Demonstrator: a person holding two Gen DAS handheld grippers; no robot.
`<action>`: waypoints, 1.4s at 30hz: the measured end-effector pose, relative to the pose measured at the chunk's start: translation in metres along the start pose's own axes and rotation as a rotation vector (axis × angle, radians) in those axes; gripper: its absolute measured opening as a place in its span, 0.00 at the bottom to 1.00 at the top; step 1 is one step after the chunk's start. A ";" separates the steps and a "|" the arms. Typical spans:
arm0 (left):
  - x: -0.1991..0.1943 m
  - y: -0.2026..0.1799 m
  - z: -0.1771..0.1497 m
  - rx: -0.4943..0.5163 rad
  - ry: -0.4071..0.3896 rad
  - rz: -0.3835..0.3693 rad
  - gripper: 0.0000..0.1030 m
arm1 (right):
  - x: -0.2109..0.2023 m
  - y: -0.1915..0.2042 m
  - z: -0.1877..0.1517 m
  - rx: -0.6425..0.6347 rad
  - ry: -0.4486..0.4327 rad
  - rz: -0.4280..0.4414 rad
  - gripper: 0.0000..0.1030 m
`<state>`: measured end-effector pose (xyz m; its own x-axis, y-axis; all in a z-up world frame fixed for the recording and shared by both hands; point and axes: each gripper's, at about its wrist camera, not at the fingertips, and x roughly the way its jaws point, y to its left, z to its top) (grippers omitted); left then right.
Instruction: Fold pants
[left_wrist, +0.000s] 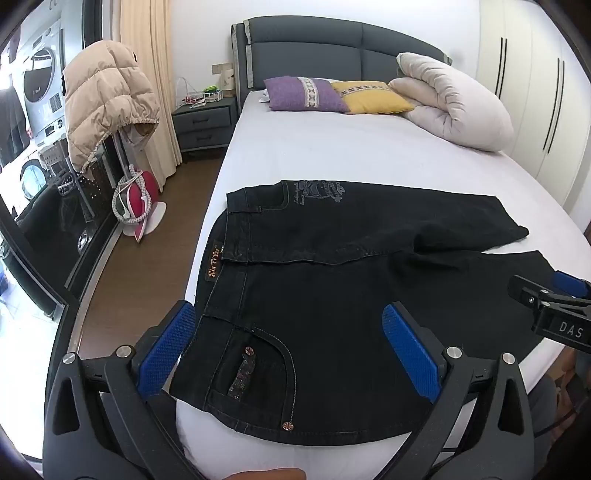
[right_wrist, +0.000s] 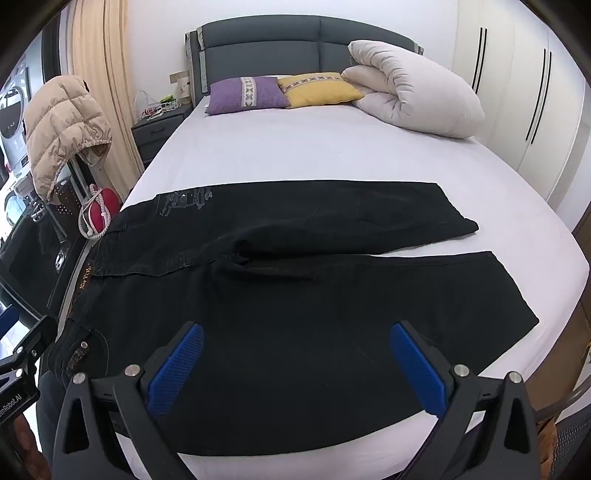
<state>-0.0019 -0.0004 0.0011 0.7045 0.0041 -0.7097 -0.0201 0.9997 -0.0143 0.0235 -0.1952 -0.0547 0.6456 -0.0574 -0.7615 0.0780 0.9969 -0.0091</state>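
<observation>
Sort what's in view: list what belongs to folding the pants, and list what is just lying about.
For the job:
black pants, spread flat on the bed
left gripper, open above the waistband end
right gripper, open above the near leg

Lying about:
purple cushion
yellow cushion
rolled duvet
beige puffer jacket
nightstand

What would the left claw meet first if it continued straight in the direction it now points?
Most likely the black pants lying flat on the bed. The left claw is open and angled down over the waist end, near the front pocket. Nothing seems to lie between, though depth is uncertain.
</observation>
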 end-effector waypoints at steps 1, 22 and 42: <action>0.000 0.000 0.000 0.002 0.000 0.001 1.00 | 0.000 0.000 0.000 0.000 0.000 0.000 1.00; 0.003 -0.002 0.000 0.005 0.002 0.001 1.00 | 0.001 0.003 -0.003 -0.003 0.006 0.003 1.00; 0.003 -0.001 0.000 0.006 0.005 0.003 1.00 | 0.002 0.005 -0.007 -0.005 0.009 0.003 1.00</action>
<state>0.0004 -0.0014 -0.0014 0.7011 0.0065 -0.7130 -0.0177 0.9998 -0.0082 0.0195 -0.1901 -0.0607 0.6388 -0.0541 -0.7675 0.0723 0.9973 -0.0101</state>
